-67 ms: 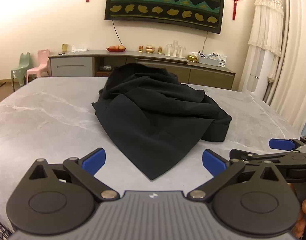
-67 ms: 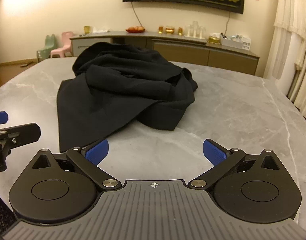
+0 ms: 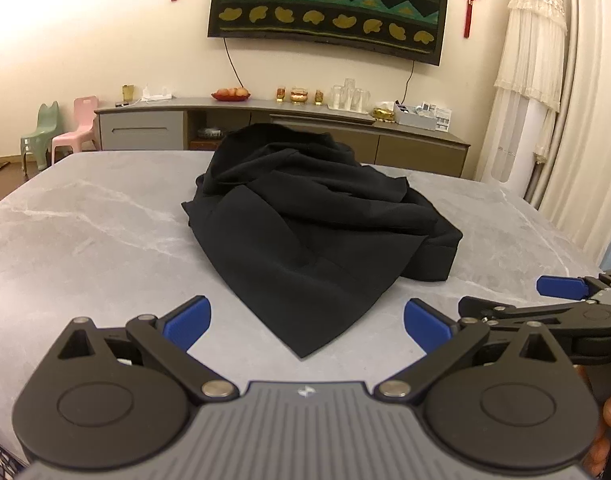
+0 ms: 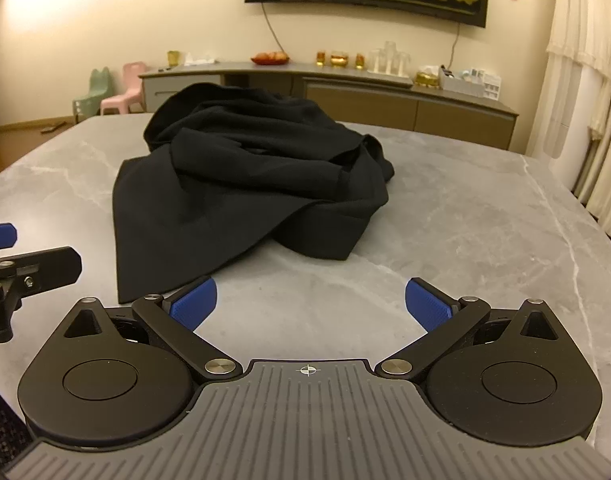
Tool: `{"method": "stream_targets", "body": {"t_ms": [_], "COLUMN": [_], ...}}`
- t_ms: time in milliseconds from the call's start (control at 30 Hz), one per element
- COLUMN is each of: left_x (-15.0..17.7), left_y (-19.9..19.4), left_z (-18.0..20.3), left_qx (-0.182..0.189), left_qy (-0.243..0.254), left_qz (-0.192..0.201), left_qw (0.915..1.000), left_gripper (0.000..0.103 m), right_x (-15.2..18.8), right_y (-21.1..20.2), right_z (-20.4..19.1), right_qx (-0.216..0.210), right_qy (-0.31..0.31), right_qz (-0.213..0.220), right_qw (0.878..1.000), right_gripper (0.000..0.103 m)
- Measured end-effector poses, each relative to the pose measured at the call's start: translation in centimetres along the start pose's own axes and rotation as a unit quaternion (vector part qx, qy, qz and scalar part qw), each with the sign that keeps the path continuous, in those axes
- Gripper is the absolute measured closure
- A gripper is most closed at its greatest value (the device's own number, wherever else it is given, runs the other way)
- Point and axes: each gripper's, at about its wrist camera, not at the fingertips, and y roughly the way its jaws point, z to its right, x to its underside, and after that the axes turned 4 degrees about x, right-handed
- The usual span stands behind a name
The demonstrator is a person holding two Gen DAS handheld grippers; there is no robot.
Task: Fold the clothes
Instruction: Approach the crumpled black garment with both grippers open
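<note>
1. Nothing has visibly moved since the earlier frame; both grippers and the cloth sit as before.
2. Black garment [image 3: 317, 236] lies crumpled in a heap mid-worktop [image 3: 85, 224], one flat pointed corner reaching toward the left gripper [image 3: 307, 322].
3. Left gripper: blue fingers spread wide, holding nothing, low over the worktop just short of that corner.
4. Right gripper [image 4: 310, 302]: fingers spread, holding nothing, over bare worktop beside the garment's near edge.
5. Sideboard [image 3: 281, 128] with glasses stands behind, by the wall.
</note>
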Motion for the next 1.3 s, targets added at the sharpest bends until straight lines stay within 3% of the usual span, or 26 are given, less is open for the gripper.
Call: {"method": "stream_targets", "body": {"t_ms": [667, 1300], "left_x": [1.0, 1.5], "left_y": [1.4, 1.8], "left_z": [-1.0, -0.9], "left_qx": [-0.036, -0.039], "left_qy": [-0.024, -0.026], "left_qz": [-0.053, -0.089], "left_qw": [0.9977, 0.9949], "left_gripper": [0.000, 0.000], "right_x": [0.4, 0.7], "right_y": [0.0, -0.1], "right_z": [0.0, 0.1], "right_qx": [-0.002, -0.005], "right_qy": [-0.006, -0.010], "right_qz": [0.009, 0.015], "right_qw": [1.000, 1.000], "right_gripper": [0.002, 0.002]}}
